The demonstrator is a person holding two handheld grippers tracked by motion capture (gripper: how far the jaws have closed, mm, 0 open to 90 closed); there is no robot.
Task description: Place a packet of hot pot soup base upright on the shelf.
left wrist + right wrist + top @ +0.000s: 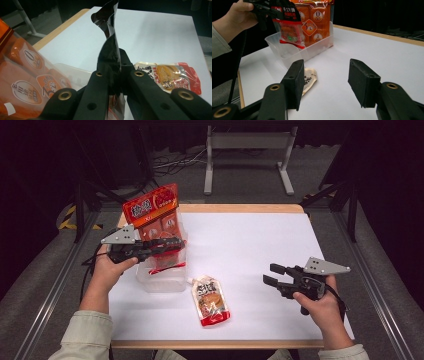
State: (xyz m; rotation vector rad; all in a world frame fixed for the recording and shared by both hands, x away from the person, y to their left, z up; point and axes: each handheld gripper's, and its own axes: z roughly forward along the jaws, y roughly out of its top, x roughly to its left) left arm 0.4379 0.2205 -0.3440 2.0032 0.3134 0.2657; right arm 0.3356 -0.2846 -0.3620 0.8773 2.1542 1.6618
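Nearest the person in the high view, a cream-and-red spouted sauce pouch [211, 301] lies flat on the white table top [250, 250], just in front of the clear plastic tub [161, 279]. To its right, the right gripper [270, 274] is held in a hand low over bare table, well apart from the pouch, jaws spread with nothing between them. The right gripper view confirms the gap, white table showing between the two black pads [362, 82], and catches one end of the pouch [309, 79] behind the left pad.

Farther back, the left gripper [176, 243] is pinched shut on a dark-topped red sachet [165, 257], which hangs over the tub. From above the sachet is half hidden by the jaws. The right gripper view shows its printed face [288, 30] dangling above the tub's open mouth [294, 53], bottom edge at about rim height. The left gripper view shows the sachet's dark, twisted top edge [108, 45] rising between its closed jaws.

At the tub's far end stands a tall orange multi-pack bag [152, 210], upright inside the tub and leaning slightly; its round printed labels [30, 87] appear close up in the left gripper view.
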